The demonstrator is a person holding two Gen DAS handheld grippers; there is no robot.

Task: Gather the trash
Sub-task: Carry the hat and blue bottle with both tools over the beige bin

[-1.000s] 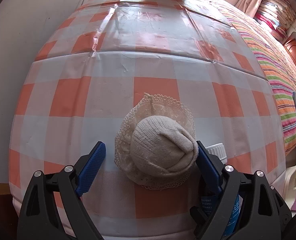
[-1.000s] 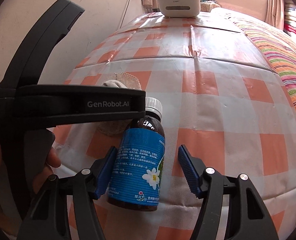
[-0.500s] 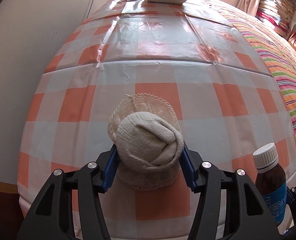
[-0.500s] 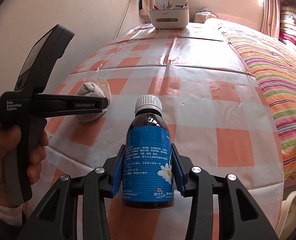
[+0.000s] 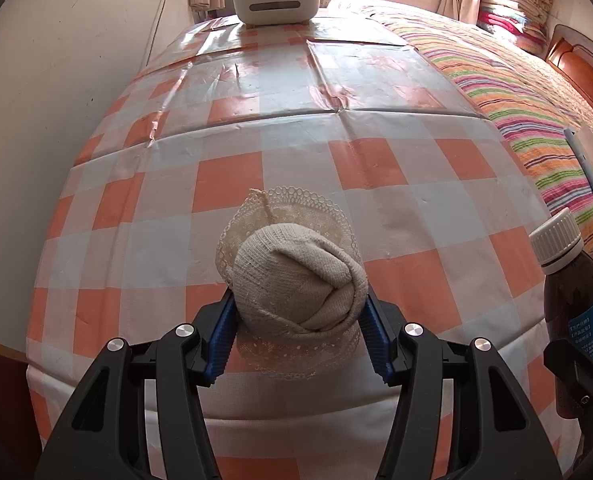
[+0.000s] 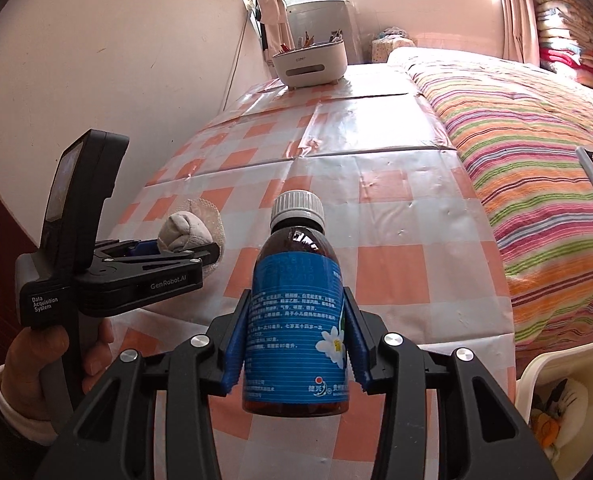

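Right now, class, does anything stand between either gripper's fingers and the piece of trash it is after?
Nothing visible does. The left gripper already has its fingers pressed on the rolled sock, and the right gripper has its fingers clamped on the brown bottle.

Your right gripper (image 6: 294, 340) clamps a brown bottle (image 6: 296, 320) with a blue label, upright above the checked counter (image 6: 396, 200). At left, your left hand (image 6: 48, 356) holds the left gripper (image 6: 200, 250), closed on a rolled sock (image 6: 184, 232). A white caddy (image 6: 310, 62) stands at the counter's far end.
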